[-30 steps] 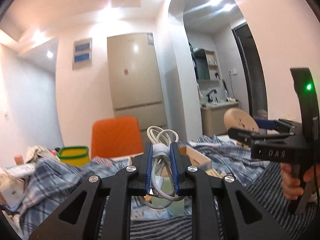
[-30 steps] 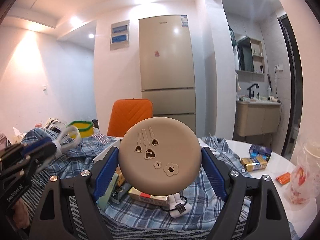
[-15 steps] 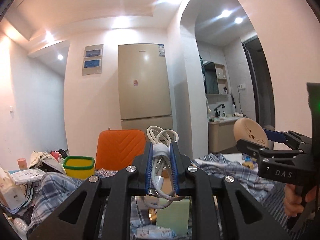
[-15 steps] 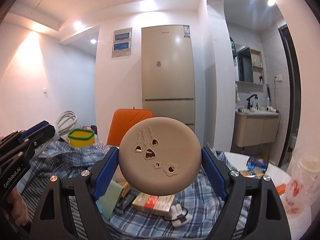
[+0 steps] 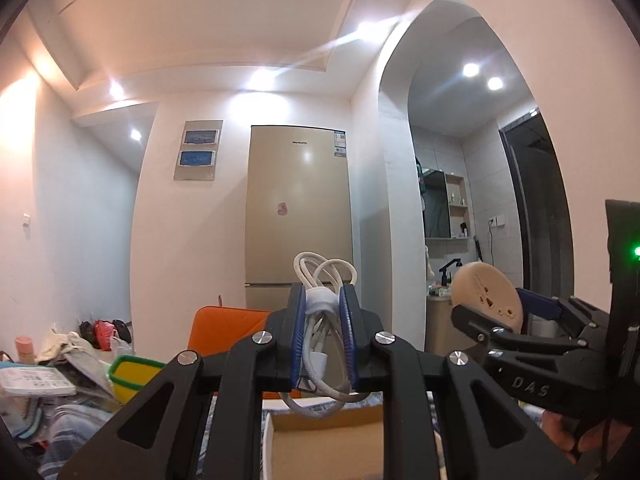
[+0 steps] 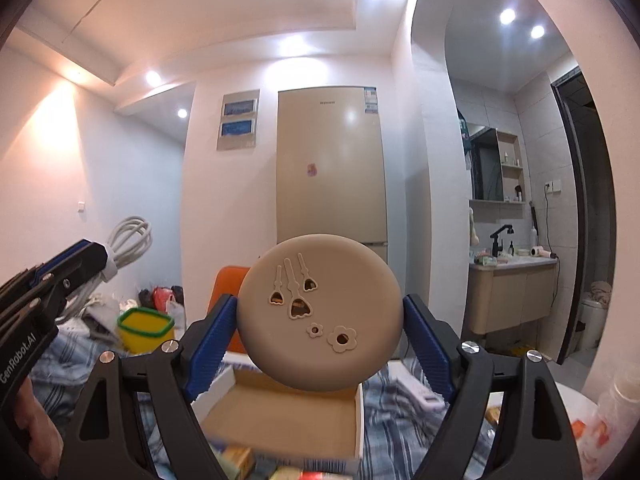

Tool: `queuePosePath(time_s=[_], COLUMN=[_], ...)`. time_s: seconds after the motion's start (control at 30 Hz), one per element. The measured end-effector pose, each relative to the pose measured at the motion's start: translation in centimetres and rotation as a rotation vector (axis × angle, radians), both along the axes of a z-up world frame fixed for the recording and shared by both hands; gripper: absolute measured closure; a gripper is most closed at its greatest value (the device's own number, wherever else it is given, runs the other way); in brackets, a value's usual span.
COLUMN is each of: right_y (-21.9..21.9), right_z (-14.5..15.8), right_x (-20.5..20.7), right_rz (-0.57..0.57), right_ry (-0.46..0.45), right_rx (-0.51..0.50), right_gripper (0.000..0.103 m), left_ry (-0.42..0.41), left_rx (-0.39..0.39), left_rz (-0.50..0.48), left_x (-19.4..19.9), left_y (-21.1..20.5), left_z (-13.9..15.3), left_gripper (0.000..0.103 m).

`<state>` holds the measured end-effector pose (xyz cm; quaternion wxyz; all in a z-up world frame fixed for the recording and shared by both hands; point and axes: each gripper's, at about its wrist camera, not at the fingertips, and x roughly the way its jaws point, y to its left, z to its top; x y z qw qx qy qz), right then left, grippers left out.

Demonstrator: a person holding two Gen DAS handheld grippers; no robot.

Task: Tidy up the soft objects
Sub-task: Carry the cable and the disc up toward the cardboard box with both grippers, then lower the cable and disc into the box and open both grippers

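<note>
Taking the open cardboard box [image 6: 288, 416] as the landmark and reading from the left: beyond its left corner, on the plaid cloth [image 6: 72, 360], stands a yellow tub with a green rim [image 6: 146, 329], with loose clutter behind it. Up and to the left of the box, the left gripper [image 5: 323, 334] is clamped narrow on a bundled white cable [image 5: 324, 312]; the coil's long axis runs roughly upright between the pads, loops above the fingertips and slack hanging below, and in the left wrist view the box's near wall sits directly under that slack. Directly over the box, the right gripper [image 6: 320, 332] is spread wide around a beige round silicone pad [image 6: 319, 316], held on edge by its rim, its flower-cutout face toward the camera and its lower edge hanging just above the box's open interior. Past the box's right side the plaid cloth carries a few small packets, too blurred to name. Judging by this, both things lie above the box and the drop is straight down; the right gripper looks the nearer and better centred, so the pad probably goes in first.
</note>
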<state>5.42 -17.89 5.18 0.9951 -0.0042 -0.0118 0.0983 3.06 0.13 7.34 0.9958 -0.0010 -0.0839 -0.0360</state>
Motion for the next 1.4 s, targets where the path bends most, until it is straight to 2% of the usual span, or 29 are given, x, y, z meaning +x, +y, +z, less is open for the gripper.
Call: queuePosePath(time_s=[0.2, 0.3, 0.4, 0.53, 0.67, 0.8, 0.9, 1.0, 1.07, 1.23, 1.3, 1.4], right_y=[1.2, 1.4, 1.3, 1.4, 1.6, 1.8, 1.8, 2.0, 2.3, 3.5, 3.8, 4.7], right_z=[-0.2, -0.8, -2.0, -3.4, -4.2, -4.8, -5.4, -6.1, -6.5, -8.0, -8.6, -9.3], right_x=[3.9, 5.4, 6.2, 6.9, 7.6, 8.2, 9.0, 10.4, 11.0, 13.4, 14.0, 14.3], right_rz=[-0.009, -0.010, -0.014, -0.016, -0.012, -0.003, 0.008, 0.064, 0.052, 0.103, 0.123, 0.110], right_ry=[0.026, 0.040, 0.074, 0.100, 0.119, 0.145, 0.177, 0.270, 0.295, 0.440, 0.502, 0.522], right_rx=[0.013, 0.023, 0.032, 0.016, 0.005, -0.007, -0.017, -0.013, -0.032, -0.086, -0.082, -0.142], right_gripper=[0.018, 0.018, 0.018, 0.018, 0.018, 0.018, 0.018, 0.018, 0.018, 0.018, 0.018, 0.018], left_ry=[0.016, 0.042, 0.080, 0.121, 0.173, 0.209, 0.261, 0.334, 0.388, 0.582, 0.624, 0.658], left_rx=[-0.030, -0.022, -0.047, -0.016, -0.027, -0.005, 0.030, 0.016, -0.004, -0.041, -0.040, -0.044], left_rz=[0.023, 0.020, 0.021, 0.032, 0.022, 0.008, -0.005, -0.030, -0.025, -0.050, -0.040, -0.041], left_x=[2.8, 3.8, 4.7, 5.7, 6.6, 7.4, 8.4, 9.5, 10.4, 13.0, 13.6, 13.9], left_y=[0.9, 1.2, 1.9, 1.9, 1.9, 1.3, 0.5, 0.6, 1.0, 1.3, 1.2, 1.3], left_z=[-0.8, -1.7, -2.7, -4.2, -5.1, -5.5, -6.1, -6.5, -6.8, -7.8, -8.4, -8.9], left_gripper=[0.087, 0.087, 0.087, 0.087, 0.087, 0.087, 0.087, 0.087, 0.087, 0.087, 0.087, 0.087])
